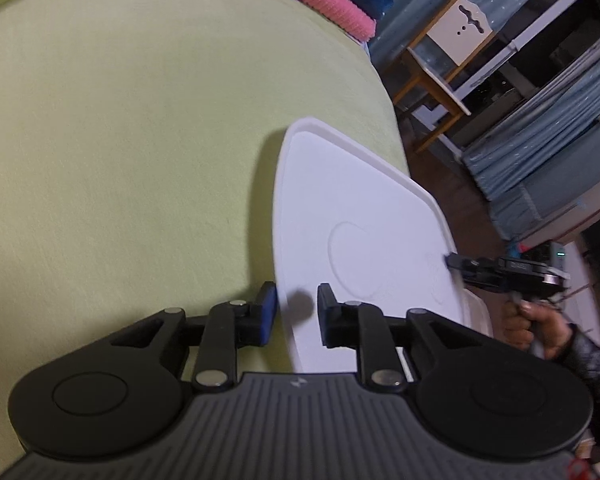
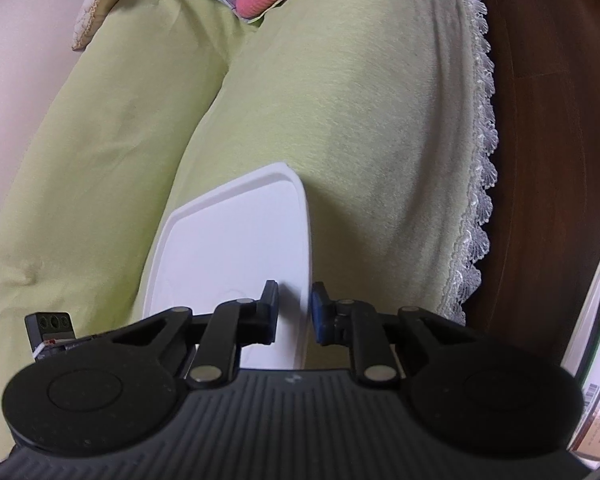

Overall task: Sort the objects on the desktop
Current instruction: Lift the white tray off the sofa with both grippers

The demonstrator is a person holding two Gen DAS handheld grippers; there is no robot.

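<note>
my left gripper [image 1: 296,314] clamped on white plastic lid [image 1: 356,216] edge | right gripper [image 2: 294,312] clamps opposite edge | lid: stiff, light, slick; hold at rims

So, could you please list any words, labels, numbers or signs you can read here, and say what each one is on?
No text is legible.
Gripper body: a small pale logo mark, no letters.
Books at the right edge of the right wrist view: print and a barcode, too small to read.
Device beyond the white lid: a green light, no readable label.
</note>
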